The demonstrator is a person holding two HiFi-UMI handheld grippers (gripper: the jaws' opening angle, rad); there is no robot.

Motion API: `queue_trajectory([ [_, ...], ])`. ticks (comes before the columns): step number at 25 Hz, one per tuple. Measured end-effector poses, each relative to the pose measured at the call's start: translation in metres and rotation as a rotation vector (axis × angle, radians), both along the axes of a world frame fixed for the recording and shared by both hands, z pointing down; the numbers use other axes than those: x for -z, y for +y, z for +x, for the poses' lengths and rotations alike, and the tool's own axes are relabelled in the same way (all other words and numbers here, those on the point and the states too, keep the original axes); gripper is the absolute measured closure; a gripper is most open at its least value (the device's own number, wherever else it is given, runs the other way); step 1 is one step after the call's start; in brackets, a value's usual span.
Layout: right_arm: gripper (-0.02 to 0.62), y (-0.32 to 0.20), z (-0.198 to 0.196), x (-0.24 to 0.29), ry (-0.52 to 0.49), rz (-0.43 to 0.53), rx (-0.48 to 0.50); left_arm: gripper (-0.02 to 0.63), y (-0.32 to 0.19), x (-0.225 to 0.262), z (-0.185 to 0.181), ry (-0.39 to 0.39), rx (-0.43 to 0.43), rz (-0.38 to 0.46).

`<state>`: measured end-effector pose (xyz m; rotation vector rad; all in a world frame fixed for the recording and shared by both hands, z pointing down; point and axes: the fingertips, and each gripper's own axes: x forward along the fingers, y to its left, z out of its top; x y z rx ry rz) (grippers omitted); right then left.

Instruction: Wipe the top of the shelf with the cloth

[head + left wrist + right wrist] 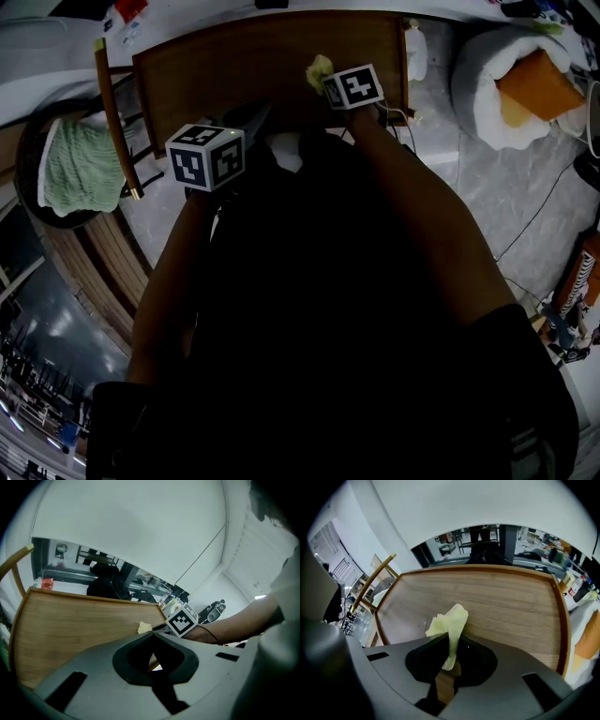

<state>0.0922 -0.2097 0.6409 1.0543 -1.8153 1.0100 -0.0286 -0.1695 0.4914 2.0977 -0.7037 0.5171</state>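
The wooden shelf top (262, 66) lies in front of me, brown with a raised rim. My right gripper (325, 82) hangs over its near middle, shut on a pale yellow cloth (319, 68). In the right gripper view the cloth (450, 620) sticks up from between the closed jaws of that gripper (449, 641), just above the wood (501, 597). My left gripper (251, 117) is held at the shelf's near edge, to the left of the right one. Its jaws (152, 637) are shut with nothing in them. From the left gripper view the cloth (144, 627) shows beside the right marker cube (182, 619).
A brass rail (112, 122) runs along the shelf's left side. A green towel (80, 164) lies in a round basket at the left. A white round cushion (497, 84) with an orange pad sits at the right, a bottle (415, 52) by the shelf's right corner, cables on the floor.
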Motion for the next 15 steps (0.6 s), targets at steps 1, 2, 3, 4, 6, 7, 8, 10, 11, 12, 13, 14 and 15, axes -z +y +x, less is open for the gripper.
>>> queue_trajectory([
  [1, 0.546, 0.002, 0.012, 0.000, 0.007, -0.002, -0.010, 0.595, 0.001, -0.001, 0.007, 0.002, -0.002, -0.001],
  [2, 0.546, 0.002, 0.024, 0.001, 0.015, -0.002, -0.020, 0.595, 0.001, -0.002, 0.014, 0.004, -0.003, 0.000],
  [3, 0.546, 0.003, 0.036, 0.002, 0.025, -0.001, -0.030, 0.595, 0.001, -0.002, 0.021, 0.005, -0.003, 0.002],
  [4, 0.546, 0.003, 0.048, 0.003, 0.036, 0.001, -0.042, 0.595, 0.000, -0.003, 0.027, 0.008, -0.002, 0.004],
  [6, 0.546, 0.005, 0.072, 0.005, 0.073, 0.007, -0.069, 0.595, -0.001, -0.002, 0.038, 0.016, -0.001, 0.009],
  [7, 0.546, 0.006, 0.085, 0.007, 0.099, 0.010, -0.082, 0.595, -0.002, -0.002, 0.042, 0.021, 0.000, 0.011],
  [8, 0.546, 0.007, 0.098, 0.009, 0.127, 0.013, -0.095, 0.595, -0.002, -0.001, 0.046, 0.028, 0.001, 0.015],
  [10, 0.546, 0.010, 0.119, 0.012, 0.176, 0.011, -0.123, 0.595, -0.003, 0.002, 0.052, 0.039, 0.002, 0.024],
  [11, 0.548, 0.011, 0.126, 0.013, 0.197, 0.006, -0.132, 0.595, -0.003, 0.002, 0.054, 0.043, 0.003, 0.027],
  [12, 0.547, 0.012, 0.132, 0.013, 0.218, 0.000, -0.137, 0.595, -0.002, 0.003, 0.055, 0.045, 0.002, 0.028],
  [13, 0.548, 0.013, 0.138, 0.014, 0.242, -0.005, -0.144, 0.595, -0.002, 0.003, 0.055, 0.046, 0.001, 0.029],
  [14, 0.548, 0.013, 0.145, 0.015, 0.267, -0.009, -0.159, 0.595, -0.002, 0.004, 0.055, 0.047, -0.001, 0.030],
  [15, 0.548, 0.014, 0.153, 0.015, 0.289, -0.016, -0.185, 0.595, -0.003, 0.005, 0.053, 0.048, 0.000, 0.032],
])
